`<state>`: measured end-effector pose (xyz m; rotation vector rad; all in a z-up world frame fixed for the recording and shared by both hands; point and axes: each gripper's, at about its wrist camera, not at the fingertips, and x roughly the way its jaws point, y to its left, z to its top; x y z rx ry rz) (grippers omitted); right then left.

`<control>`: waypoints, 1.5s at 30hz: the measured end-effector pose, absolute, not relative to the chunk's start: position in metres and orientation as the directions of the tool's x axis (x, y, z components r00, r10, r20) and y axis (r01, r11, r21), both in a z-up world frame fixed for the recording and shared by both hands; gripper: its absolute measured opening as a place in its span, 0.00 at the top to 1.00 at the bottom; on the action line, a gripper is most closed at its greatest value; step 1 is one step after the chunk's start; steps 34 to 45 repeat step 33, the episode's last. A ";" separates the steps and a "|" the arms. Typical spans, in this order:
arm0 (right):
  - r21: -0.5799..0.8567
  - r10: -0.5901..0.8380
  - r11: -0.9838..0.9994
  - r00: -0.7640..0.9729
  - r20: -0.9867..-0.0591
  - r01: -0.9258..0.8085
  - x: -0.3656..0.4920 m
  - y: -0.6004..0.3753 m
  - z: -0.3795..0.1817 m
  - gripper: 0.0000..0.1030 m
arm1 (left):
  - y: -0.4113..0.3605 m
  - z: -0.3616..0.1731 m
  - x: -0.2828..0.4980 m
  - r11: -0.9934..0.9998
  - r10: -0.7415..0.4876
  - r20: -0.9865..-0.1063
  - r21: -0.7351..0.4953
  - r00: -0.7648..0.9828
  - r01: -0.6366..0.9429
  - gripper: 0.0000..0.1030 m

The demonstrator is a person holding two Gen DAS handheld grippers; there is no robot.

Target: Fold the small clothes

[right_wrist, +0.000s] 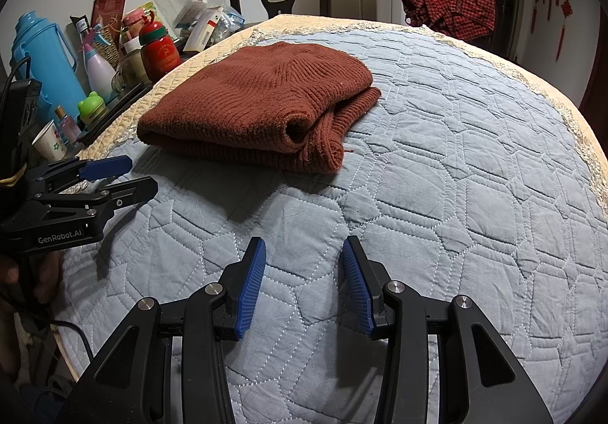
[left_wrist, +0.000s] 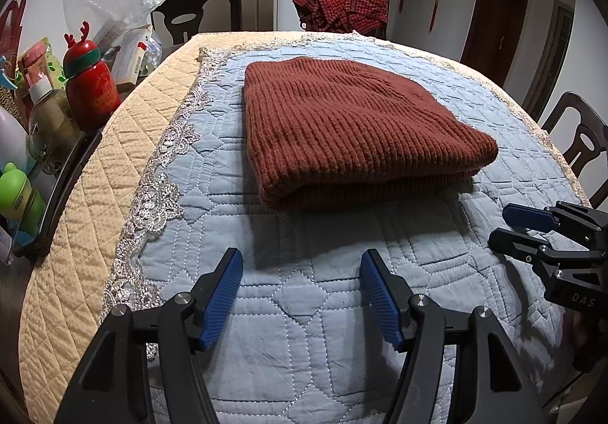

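Both grippers, left gripper [left_wrist: 302, 295] and right gripper [right_wrist: 304, 285], sit half-open and empty, short of the folded rust-brown ribbed knit sweater [left_wrist: 353, 131]; its loose rolled edge could unroll if snagged.

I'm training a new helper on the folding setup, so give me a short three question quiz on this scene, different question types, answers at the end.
1. True or false: the rust-red knit sweater lies folded on the blue quilted cover.
2. Multiple choice: the left gripper and the right gripper are A) both clamped on the sweater, B) both open and empty, C) one holding the sweater.
3. Fill in: a red checked garment is draped over a ____.

Key: 1 true; 2 B; 3 chair.
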<state>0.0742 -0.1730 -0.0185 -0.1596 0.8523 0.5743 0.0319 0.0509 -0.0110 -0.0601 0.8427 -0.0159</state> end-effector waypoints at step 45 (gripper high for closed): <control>0.093 0.416 0.838 0.517 -0.748 -0.538 0.074 -0.173 -0.018 0.58 | 0.057 -0.010 0.041 0.999 -0.039 -0.764 -0.054 0.644 -0.003 0.26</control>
